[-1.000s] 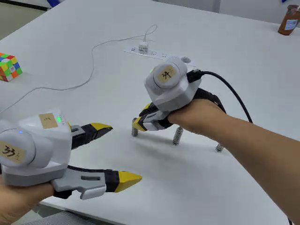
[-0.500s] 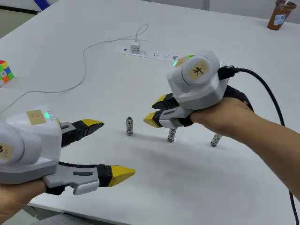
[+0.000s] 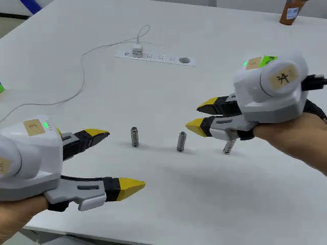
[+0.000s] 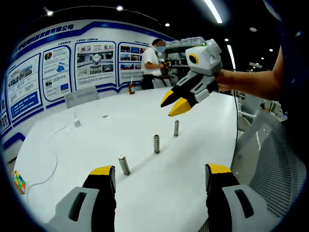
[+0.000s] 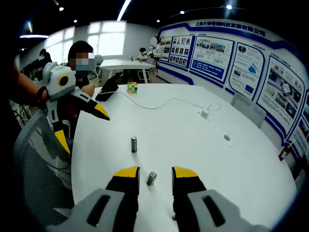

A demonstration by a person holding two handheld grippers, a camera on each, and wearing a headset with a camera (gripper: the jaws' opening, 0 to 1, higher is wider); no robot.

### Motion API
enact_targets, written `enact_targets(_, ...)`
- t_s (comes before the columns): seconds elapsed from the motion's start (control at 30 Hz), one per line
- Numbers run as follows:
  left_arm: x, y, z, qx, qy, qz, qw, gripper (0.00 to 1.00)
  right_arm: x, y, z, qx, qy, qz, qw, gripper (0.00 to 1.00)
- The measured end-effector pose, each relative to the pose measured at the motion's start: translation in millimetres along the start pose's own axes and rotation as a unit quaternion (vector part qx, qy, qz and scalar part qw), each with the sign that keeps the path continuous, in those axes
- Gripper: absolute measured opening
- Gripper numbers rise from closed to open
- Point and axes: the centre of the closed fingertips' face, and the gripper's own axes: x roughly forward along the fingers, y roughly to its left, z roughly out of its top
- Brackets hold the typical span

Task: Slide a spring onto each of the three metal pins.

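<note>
the left gripper (image 3: pixel 120 159), grey with yellow-tipped jaws, is held wide open with nothing gripped, low over the near edge of the white table (image 3: pixel 214 204). the right gripper (image 3: pixel 196 116) is parted only narrowly, nothing is held in it, and it hangs just above the right pin (image 3: pixel 228 146). the middle pin (image 3: pixel 181 141) and left pin (image 3: pixel 134 137) stand in the same row, each sleeved by a coiled steel spring. a brown labelled bottle (image 3: pixel 290 10) is seen at the far edge; its contents cannot be told.
</note>
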Motion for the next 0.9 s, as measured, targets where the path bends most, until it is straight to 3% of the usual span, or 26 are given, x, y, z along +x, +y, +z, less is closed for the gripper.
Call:
enact_targets(0.2, -0.2, 0.7, 0.5, 0.0, 0.0, 0.0, 1.0, 0.78, -23.0, -4.7, -14.3, 0.012, -0.011, -0.012, 0.9998, 0.29)
enact_targets(0.4, -1.3, 2.0, -0.4, -0.002, 0.0, 0.003, 1.0, 0.78, -39.4, -9.7, -40.4, 0.036, -0.014, -0.025, 0.9989, 0.31)
enact_targets(0.73, -1.2, 0.6, -6.1, 0.003, 0.006, 0.002, 1.0, 0.78, -53.3, -3.5, -67.1, 0.044, -0.036, -0.025, 0.9981, 0.39)
enact_targets(0.9, -0.8, -0.9, -10.4, 0.007, 0.012, 0.0, 0.9999, 0.79, -56.6, 1.3, -80.5, 0.048, -0.033, -0.024, 0.9981, 0.45)
